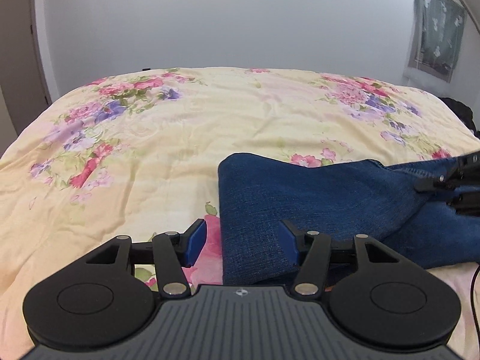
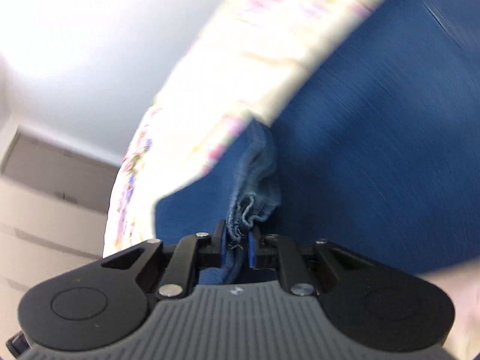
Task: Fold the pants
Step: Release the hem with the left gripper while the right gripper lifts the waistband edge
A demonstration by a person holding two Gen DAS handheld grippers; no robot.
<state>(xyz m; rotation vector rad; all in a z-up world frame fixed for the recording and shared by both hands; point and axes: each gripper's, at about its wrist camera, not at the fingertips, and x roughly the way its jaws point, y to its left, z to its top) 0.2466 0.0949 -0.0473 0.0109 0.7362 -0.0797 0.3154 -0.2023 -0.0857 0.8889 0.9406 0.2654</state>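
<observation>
Blue denim pants (image 1: pixel 300 198) lie on the floral bed cover (image 1: pixel 150 150), folded edge toward the left. My left gripper (image 1: pixel 243 243) is open, its blue pads straddling the near left edge of the pants just above the fabric. My right gripper (image 1: pixel 444 189) shows at the right edge, gripping the pants. In the right wrist view, my right gripper (image 2: pixel 237 240) is shut on a bunched hem of the pants (image 2: pixel 375 150). That view is tilted and blurred.
The bed cover (image 2: pixel 240 75) spreads wide to the left and far side. A grey wall stands behind the bed. A green cloth (image 1: pixel 435 30) hangs at the upper right. A dark item (image 1: pixel 459 111) lies at the bed's right edge.
</observation>
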